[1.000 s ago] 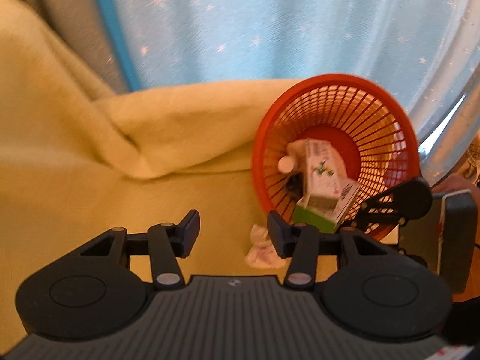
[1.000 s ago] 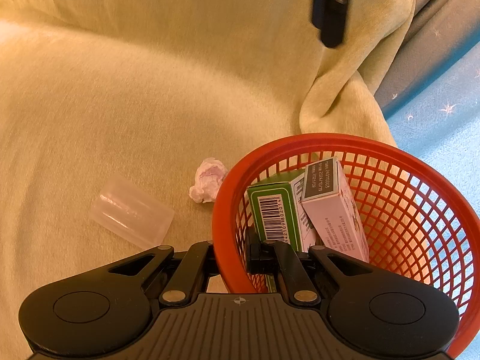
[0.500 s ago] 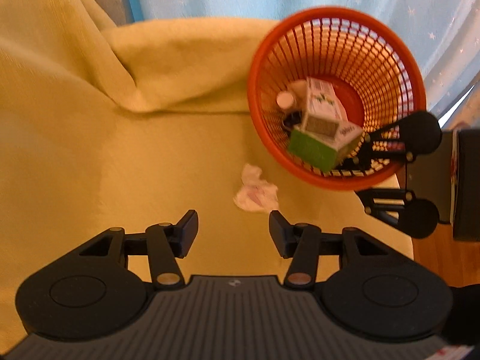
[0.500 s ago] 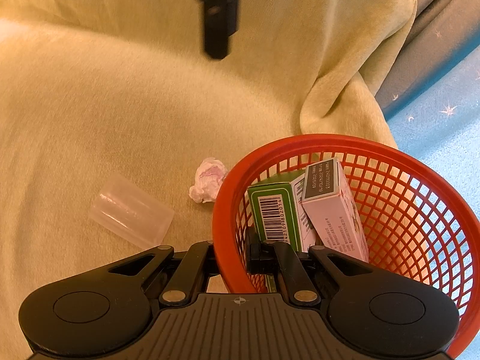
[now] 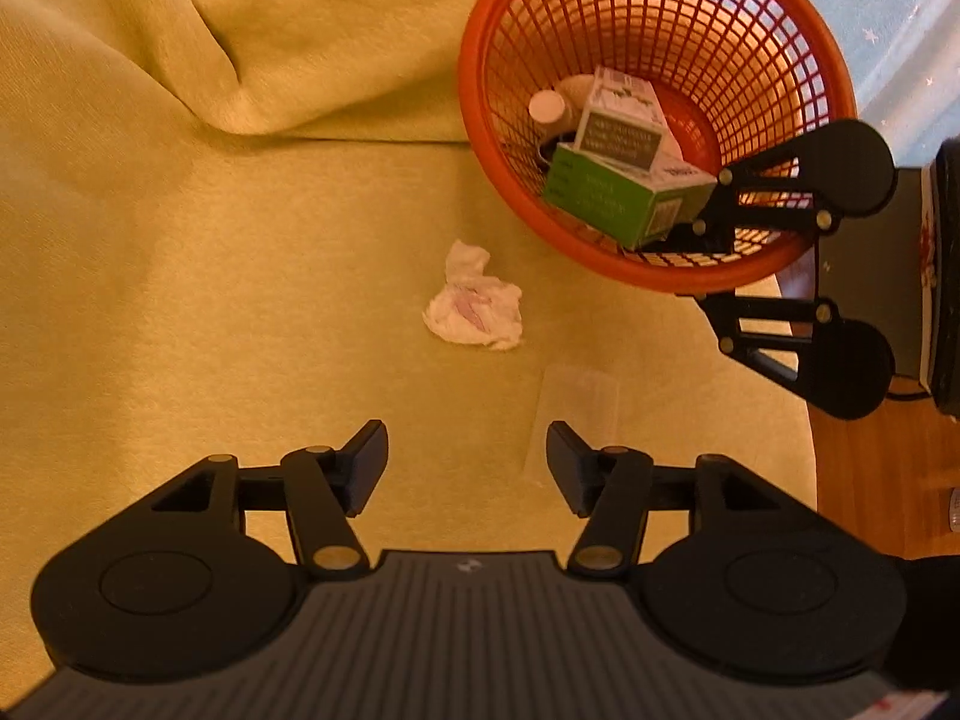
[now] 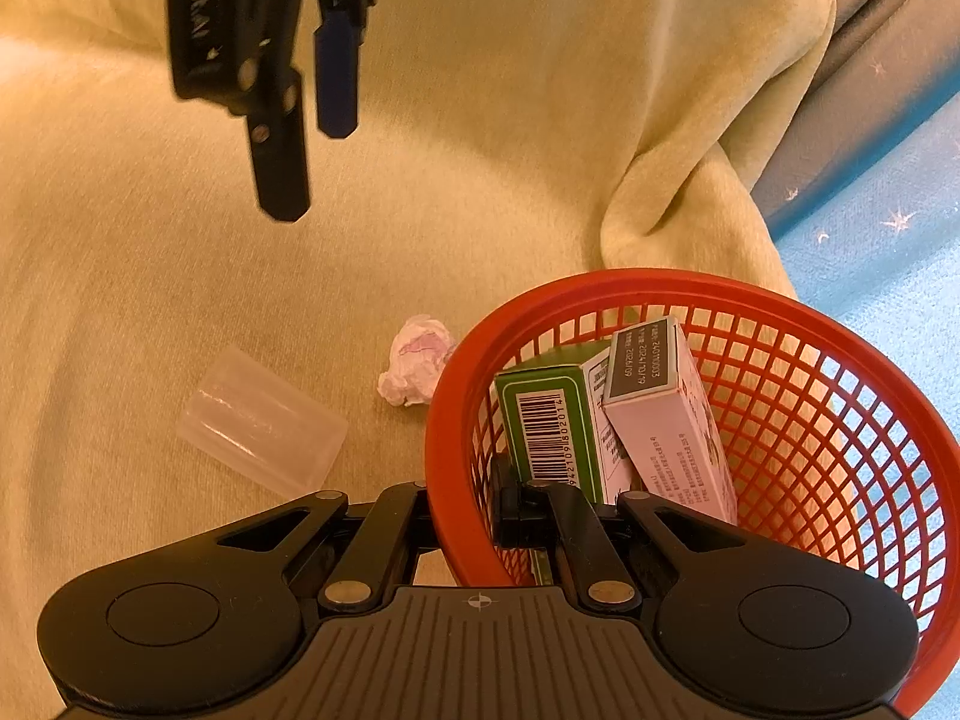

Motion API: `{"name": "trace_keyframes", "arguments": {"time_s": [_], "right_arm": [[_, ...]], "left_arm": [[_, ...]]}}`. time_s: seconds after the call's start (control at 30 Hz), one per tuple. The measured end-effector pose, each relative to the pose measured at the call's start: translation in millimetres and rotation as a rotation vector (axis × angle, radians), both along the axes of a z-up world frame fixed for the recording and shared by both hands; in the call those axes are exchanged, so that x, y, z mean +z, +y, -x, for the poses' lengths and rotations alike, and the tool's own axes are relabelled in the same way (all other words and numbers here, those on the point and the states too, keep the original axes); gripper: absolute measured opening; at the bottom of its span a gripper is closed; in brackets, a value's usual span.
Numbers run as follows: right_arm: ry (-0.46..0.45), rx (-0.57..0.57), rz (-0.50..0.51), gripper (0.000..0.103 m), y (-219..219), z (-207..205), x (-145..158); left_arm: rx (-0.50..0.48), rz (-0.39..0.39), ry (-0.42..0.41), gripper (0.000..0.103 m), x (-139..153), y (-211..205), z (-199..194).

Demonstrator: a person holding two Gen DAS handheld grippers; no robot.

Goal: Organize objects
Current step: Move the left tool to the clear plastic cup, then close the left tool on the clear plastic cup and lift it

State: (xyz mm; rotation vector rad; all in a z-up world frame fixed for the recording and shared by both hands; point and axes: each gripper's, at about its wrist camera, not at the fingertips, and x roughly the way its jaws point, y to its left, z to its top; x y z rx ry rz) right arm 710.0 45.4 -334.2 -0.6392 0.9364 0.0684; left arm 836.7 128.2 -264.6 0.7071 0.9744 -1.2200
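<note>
the left gripper (image 5: 465, 462) hangs over the yellow blanket (image 5: 180, 276) with its jaws spread wide and nothing between them. the right gripper (image 6: 462, 516) is clenched on the near rim of the red basket (image 6: 780, 312), one finger outside the wall and one inside, holding it tilted toward the loose items.

two items lie outside the basket. the clear plastic cup (image 5: 576, 408) lies on its side on the blanket, just ahead of the left gripper's right finger and slightly right of the gap between the fingers. in the left wrist view its long axis runs roughly along the gripper's forward line, so the open jaws already straddle its narrow width, in my judgement. the crumpled tissue (image 5: 474, 306) lies farther ahead, near the middle of the gripper's forward line, between the cup and the basket and close beside the basket wall in the right wrist view.

inside the basket sit a green box (image 6: 540, 420), a pale box (image 6: 666, 420) leaning against it, and a white-capped bottle (image 5: 547, 107) behind them.

assessment: the left gripper is the free one and the nearer to both loose items; the right is committed to the basket. the cup calls for a small shift to the right and a descent; the tissue calls for a longer reach forward. the cup's thin wall may slip or deform under a hard squeeze.
</note>
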Motion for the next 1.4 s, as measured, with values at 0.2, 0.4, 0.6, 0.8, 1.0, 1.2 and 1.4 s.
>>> {"name": "trace_keyframes", "arguments": {"time_s": [0.2,0.4,0.6,0.8,1.0,1.2,1.4], "right_arm": [[0.0,0.003,0.001,0.002,0,0,0],[-0.001,0.006,0.0,0.002,0,2,0],[-0.007,0.012,0.0,0.002,1,5,0],[-0.009,0.013,-0.001,0.002,1,5,0],[-0.009,0.013,-0.003,0.002,2,6,1],[-0.009,0.011,-0.004,0.002,2,5,1],[-0.008,0.011,-0.004,0.002,2,6,1]], "left_arm": [[-0.01,-0.008,0.011,0.055,-10,0,3],[-0.029,-0.001,0.035,0.057,-21,-5,9],[-0.074,0.003,0.062,0.058,-39,-12,25],[-0.122,-0.012,0.079,0.061,-63,-21,40],[-0.149,-0.036,0.084,0.063,-84,-30,48],[-0.147,-0.054,0.086,0.06,-97,-36,46],[-0.152,-0.069,0.096,0.048,-97,-37,41]]}}
